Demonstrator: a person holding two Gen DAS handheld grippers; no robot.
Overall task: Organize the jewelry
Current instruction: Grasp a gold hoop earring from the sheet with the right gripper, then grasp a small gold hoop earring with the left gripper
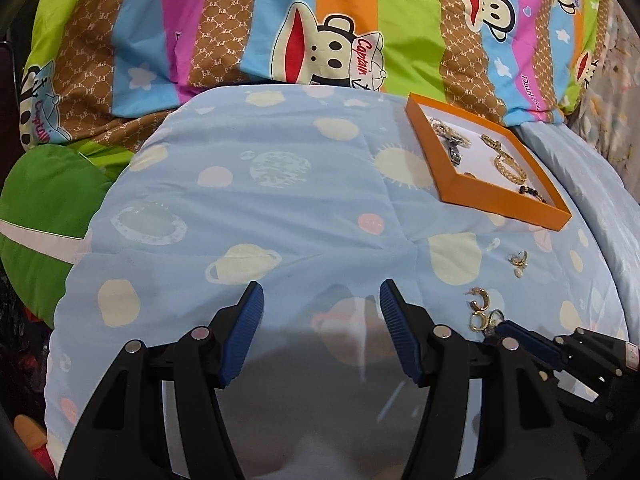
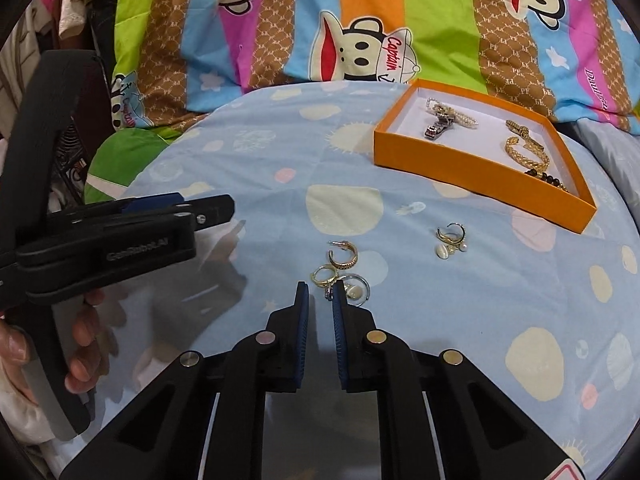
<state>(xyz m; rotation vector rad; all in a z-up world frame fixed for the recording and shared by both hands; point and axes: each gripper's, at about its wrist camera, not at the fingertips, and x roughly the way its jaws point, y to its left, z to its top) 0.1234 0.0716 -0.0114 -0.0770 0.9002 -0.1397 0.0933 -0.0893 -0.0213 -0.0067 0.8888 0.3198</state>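
Observation:
An orange box [image 1: 500,200] [image 2: 460,164] on the blue quilt holds a watch, pearls and gold bracelets. Loose on the quilt lie a gold hoop earring [image 2: 343,258] [image 1: 478,298], gold rings [image 2: 324,275] [image 1: 480,320], a silver hoop with a shell [image 2: 356,290] and a pearl earring cluster [image 2: 452,240] [image 1: 518,262]. My right gripper [image 2: 321,286] [image 1: 500,326] has its jaws drawn close, with a small dark-stoned ring [image 2: 329,295] at the tips against the right pad. My left gripper [image 1: 320,296] stands open over bare quilt, left of the jewelry.
A striped cartoon-monkey blanket [image 1: 340,20] is bunched up behind the quilt. A green cushion [image 1: 44,200] lies at the left edge. In the right wrist view a hand [image 2: 86,344] holds the left gripper's body [image 2: 120,240] at the left.

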